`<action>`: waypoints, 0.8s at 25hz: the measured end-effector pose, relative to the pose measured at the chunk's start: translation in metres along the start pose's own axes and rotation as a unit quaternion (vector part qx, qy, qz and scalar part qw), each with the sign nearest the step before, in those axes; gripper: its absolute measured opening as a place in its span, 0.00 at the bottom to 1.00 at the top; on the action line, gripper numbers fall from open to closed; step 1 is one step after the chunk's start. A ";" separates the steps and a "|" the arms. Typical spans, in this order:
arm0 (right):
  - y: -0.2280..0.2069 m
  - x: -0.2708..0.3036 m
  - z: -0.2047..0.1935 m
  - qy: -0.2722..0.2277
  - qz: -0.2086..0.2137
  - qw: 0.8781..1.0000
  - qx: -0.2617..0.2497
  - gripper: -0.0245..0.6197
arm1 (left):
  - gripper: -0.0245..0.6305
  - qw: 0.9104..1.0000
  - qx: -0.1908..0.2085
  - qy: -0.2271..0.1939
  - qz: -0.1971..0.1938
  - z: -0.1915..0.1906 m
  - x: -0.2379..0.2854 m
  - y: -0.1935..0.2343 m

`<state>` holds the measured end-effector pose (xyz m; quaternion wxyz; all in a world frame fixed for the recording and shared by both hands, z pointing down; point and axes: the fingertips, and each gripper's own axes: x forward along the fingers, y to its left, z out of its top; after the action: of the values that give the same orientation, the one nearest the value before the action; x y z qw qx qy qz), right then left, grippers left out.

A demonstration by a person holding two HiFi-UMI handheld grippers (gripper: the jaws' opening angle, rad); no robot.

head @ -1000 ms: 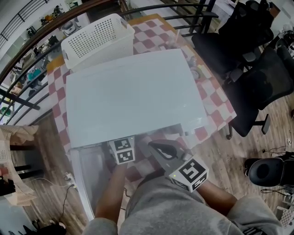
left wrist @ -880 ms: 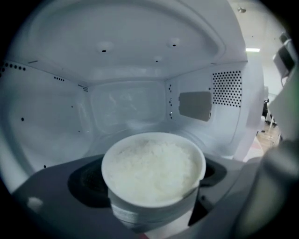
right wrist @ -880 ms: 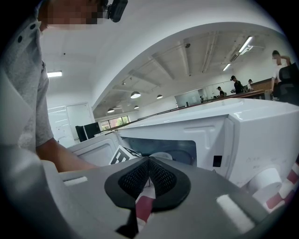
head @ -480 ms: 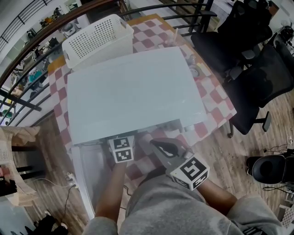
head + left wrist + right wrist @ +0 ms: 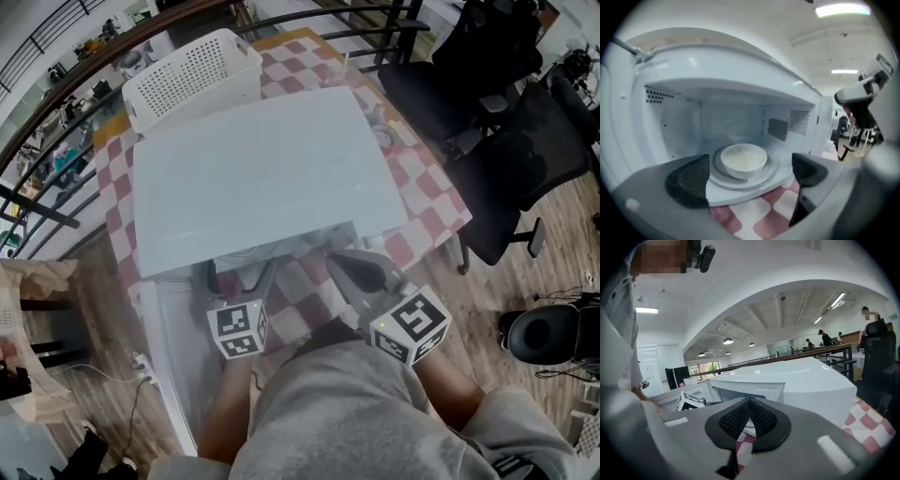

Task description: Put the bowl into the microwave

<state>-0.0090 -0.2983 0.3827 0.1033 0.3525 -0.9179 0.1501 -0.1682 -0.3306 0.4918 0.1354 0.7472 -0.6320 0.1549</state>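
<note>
A white bowl sits upright on the glass turntable inside the open white microwave. My left gripper is open and empty, just outside the cavity mouth, with the bowl seen between its jaws and apart from them. In the head view the left gripper is below the microwave's front, with its marker cube nearer my body. To its right my right gripper is shut on nothing; its pads meet in front of the microwave. The bowl is hidden in the head view.
The microwave door hangs open at the left toward me. A white perforated basket stands behind the microwave on the red-checked tablecloth. Black office chairs crowd the right side. A dark railing runs behind the table.
My left gripper has drawn back toward me from the microwave opening, its cube lower in the head view. The right gripper has shifted slightly right, still shut.
</note>
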 end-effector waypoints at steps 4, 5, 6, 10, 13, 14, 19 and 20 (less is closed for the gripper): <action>-0.007 -0.019 0.008 -0.006 -0.021 1.000 -0.001 0.03 | 0.86 0.999 -0.025 -0.028 -0.008 0.005 -0.041 -0.012; -0.007 -0.024 0.009 -0.007 -0.025 1.000 -0.005 0.03 | 0.86 0.999 -0.024 -0.034 -0.011 0.007 -0.051 -0.016; -0.007 -0.028 0.010 -0.008 -0.029 1.000 -0.008 0.03 | 0.85 0.999 -0.022 -0.041 -0.016 0.010 -0.061 -0.020; -0.003 -0.040 0.010 -0.015 -0.039 0.999 -0.011 0.03 | 0.80 0.997 -0.005 -0.070 -0.040 0.025 -0.091 -0.035; 0.007 -0.043 0.008 -0.016 -0.040 0.999 -0.009 0.03 | 0.74 0.994 0.001 -0.094 -0.054 0.038 -0.110 -0.043; 0.011 -0.044 0.006 -0.015 -0.039 0.999 -0.009 0.03 | 0.71 0.993 0.002 -0.101 -0.057 0.042 -0.116 -0.045; 0.028 -0.046 0.004 -0.014 -0.031 0.999 -0.017 0.03 | 0.40 0.988 0.023 -0.131 -0.075 0.053 -0.144 -0.055; 0.030 -0.046 0.004 -0.013 -0.030 0.999 -0.018 0.03 | 0.33 0.988 0.028 -0.132 -0.075 0.052 -0.148 -0.056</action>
<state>0.0036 -0.2502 0.3599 0.1019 0.3803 -0.9106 0.1260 -0.1328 -0.2085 0.3839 0.0410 0.8096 -0.5822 0.0622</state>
